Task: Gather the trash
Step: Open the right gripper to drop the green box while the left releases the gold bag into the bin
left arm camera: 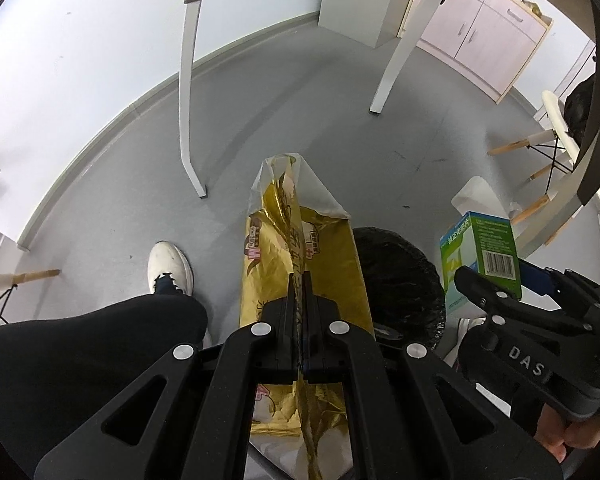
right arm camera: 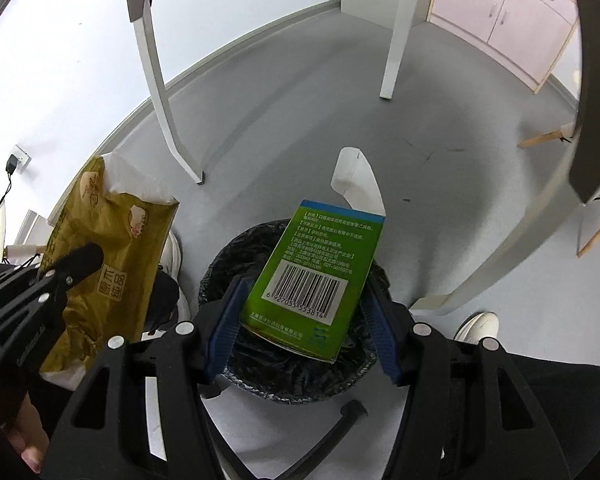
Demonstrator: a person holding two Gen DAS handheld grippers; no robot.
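Left tool: pressed together, pinching the gold wrapper, which I hold beside the bin, not over it.
Right tool: I grip the green box between the blue pads, tilted above the bin's mouth.
Risk, box: its open flap could catch the rim and tip it onto the floor.
Risk, wrapper: released here, I judge it flutters wide.
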